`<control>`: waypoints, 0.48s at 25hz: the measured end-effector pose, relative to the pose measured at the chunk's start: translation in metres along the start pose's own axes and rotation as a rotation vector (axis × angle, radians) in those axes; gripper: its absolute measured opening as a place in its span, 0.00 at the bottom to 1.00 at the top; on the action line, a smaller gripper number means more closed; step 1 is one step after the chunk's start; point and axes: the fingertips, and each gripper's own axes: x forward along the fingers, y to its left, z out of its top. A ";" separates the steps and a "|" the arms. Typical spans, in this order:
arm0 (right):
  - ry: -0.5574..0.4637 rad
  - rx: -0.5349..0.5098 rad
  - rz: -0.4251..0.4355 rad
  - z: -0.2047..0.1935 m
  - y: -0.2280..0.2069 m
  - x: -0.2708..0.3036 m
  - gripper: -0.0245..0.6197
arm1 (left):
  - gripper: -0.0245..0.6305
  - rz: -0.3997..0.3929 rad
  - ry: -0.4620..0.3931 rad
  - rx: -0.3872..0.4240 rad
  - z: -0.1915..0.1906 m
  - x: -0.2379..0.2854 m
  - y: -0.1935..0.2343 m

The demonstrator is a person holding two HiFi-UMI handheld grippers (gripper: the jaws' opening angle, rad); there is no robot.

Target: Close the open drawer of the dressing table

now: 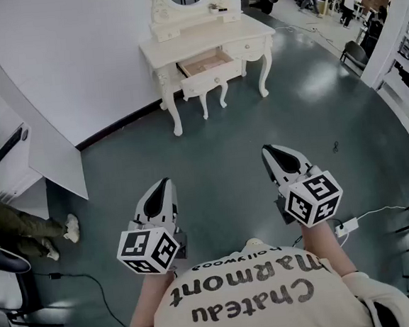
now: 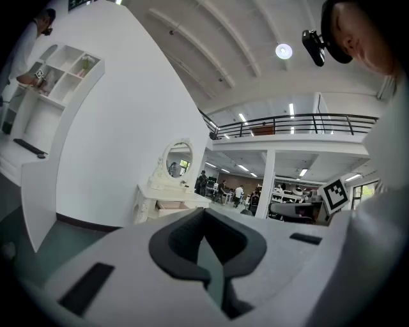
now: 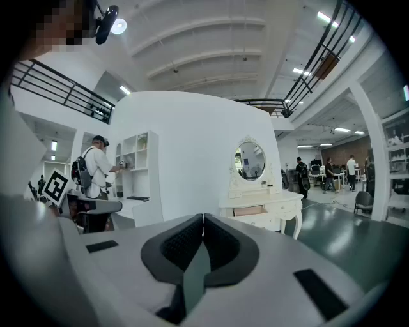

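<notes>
Fingers (image 3: 182, 246) together on right gripper (image 1: 267, 151); drawer (image 1: 211, 77) open.

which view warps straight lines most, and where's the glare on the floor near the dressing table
Both gripper views warp hardest: in the left gripper view the balcony railing bows, the corners go black and the ceiling lamp flares; in the right gripper view the railings curve too. In the head view pale glare lies on the floor right of the dressing table, which stays sharp.

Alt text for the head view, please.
Cream dressing table against a white wall, one drawer pulled open, across a dark green floor. Near the camera, the left claw and right claw, both shut and empty, point toward it.
</notes>
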 end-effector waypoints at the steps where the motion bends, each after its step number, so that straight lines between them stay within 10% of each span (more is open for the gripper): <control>1: 0.003 -0.003 0.000 0.001 0.000 0.003 0.08 | 0.05 0.000 0.000 -0.003 0.001 0.002 0.002; 12: 0.005 0.022 0.011 0.006 -0.020 0.046 0.08 | 0.05 -0.011 -0.002 -0.030 0.005 0.041 0.025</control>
